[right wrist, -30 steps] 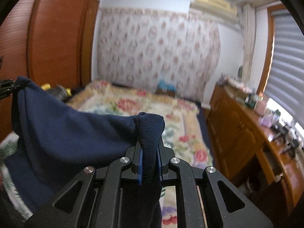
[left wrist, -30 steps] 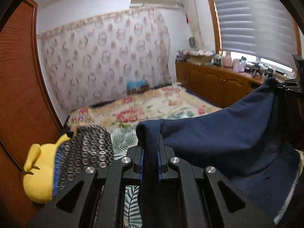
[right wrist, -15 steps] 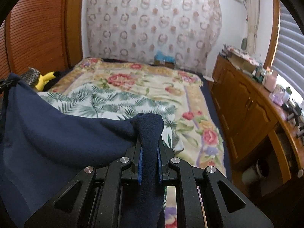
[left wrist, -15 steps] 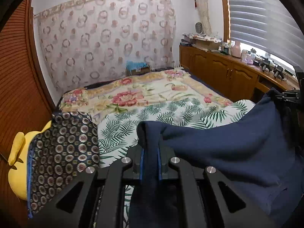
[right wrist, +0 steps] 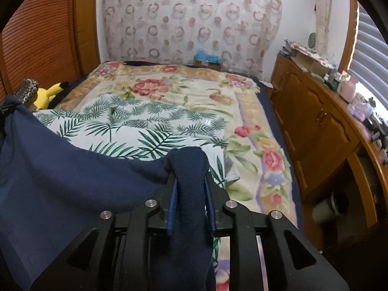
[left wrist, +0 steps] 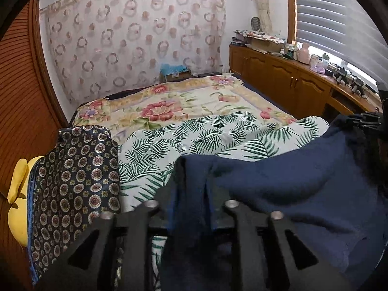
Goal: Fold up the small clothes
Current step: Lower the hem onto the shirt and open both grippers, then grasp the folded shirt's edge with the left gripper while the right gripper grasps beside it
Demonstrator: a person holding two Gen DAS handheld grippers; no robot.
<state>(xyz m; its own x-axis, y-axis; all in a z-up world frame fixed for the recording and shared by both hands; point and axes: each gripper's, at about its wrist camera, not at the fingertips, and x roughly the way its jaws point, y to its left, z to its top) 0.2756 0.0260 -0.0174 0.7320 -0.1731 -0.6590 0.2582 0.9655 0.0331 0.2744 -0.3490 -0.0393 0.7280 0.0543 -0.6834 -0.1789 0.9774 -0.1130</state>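
A navy blue garment [left wrist: 286,194] hangs stretched between my two grippers above the bed. My left gripper [left wrist: 190,194] is shut on one corner of it. My right gripper [right wrist: 190,189] is shut on the other corner [right wrist: 189,167]. The cloth [right wrist: 60,169] sags between them and drapes down toward the palm-leaf sheet [right wrist: 145,126]. The right gripper also shows at the right edge of the left wrist view [left wrist: 366,118], and the left gripper at the left edge of the right wrist view [right wrist: 7,106].
A floral blanket [left wrist: 169,104] covers the bed. A dark patterned pillow [left wrist: 75,181] and a yellow plush toy [left wrist: 17,194] lie at the left. A wooden cabinet [right wrist: 322,126] runs along the right, a wooden wardrobe [left wrist: 21,97] along the left.
Both grippers have tilted down and lowered toward the bed with the navy garment still held between them. More of the palm-leaf sheet shows now.
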